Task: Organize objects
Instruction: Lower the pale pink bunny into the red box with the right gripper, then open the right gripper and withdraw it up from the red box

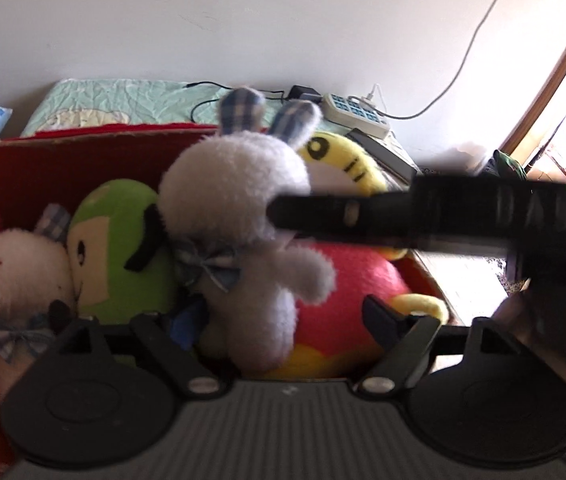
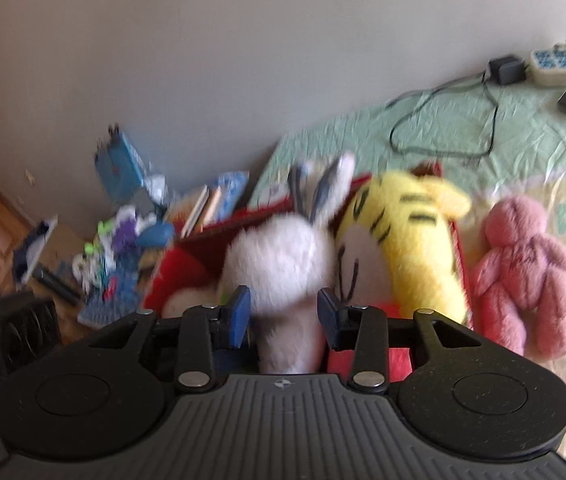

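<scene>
While the white rabbit [image 2: 283, 264] hangs over the red box [image 1: 83, 148], I've got my right gripper [image 2: 283, 316] clamped on its lower body, blue fingers [image 2: 237, 314] pressing in from both sides, so that one is mid-delivery and not yet let go. From the left wrist view the same rabbit sits dead centre with its plaid ears up at twelve o'clock, the right tool's black bar crossing in from three o'clock. My left gripper [image 1: 261, 320] has its fingers spread wide with nothing between them that they are squeezing; it just hovers at the box's near edge.

Counting what looks done: a second white rabbit [image 1: 15, 268] lies at nine o'clock in the box, the green plush [image 1: 123, 240] is next to it, the red and yellow plush [image 1: 351, 280] is at four o'clock, and the yellow striped tiger [image 2: 411, 240] leans at the far right corner. That box is getting crowded!

Still left, as far as I can see: the pink bear [image 2: 527, 272] lies on the bed [image 2: 463, 128] just outside the box's right wall, at three o'clock in the right wrist view. I judge we're well past halfway, with this rabbit to drop and the bear to fetch
</scene>
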`<action>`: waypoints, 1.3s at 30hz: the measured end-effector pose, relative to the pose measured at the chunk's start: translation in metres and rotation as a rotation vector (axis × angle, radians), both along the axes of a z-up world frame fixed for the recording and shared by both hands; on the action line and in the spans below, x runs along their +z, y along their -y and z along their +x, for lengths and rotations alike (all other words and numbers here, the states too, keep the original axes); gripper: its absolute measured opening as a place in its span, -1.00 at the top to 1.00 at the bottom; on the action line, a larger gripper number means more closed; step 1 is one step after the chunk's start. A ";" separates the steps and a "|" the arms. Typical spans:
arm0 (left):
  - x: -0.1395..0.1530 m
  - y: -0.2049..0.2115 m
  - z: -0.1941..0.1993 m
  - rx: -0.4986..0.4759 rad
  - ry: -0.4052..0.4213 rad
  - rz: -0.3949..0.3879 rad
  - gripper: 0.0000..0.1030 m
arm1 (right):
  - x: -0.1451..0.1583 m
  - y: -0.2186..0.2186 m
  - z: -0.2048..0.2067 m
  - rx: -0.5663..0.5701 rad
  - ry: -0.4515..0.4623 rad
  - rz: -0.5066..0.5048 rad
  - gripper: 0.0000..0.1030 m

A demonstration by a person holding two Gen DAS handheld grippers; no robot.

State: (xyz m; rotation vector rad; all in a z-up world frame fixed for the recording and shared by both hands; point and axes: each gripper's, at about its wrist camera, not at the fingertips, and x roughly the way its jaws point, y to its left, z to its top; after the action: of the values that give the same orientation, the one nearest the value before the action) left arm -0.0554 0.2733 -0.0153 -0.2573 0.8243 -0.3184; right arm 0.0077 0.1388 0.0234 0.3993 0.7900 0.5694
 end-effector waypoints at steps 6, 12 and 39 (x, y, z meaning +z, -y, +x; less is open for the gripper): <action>-0.002 0.004 0.000 0.001 -0.003 0.022 -0.65 | -0.001 -0.007 0.024 -0.017 -0.010 0.020 0.40; -0.008 -0.012 0.005 0.028 -0.037 0.010 -0.56 | -0.010 -0.025 0.041 0.007 -0.016 -0.072 0.46; 0.013 0.023 0.016 0.161 -0.101 0.241 -0.85 | -0.013 0.017 0.010 0.001 -0.030 -0.044 0.50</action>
State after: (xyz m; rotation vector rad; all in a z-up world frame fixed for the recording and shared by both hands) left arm -0.0394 0.2499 -0.0020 -0.1139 0.9262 -0.0541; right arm 0.0174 0.1217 0.0107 0.3677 0.8303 0.5474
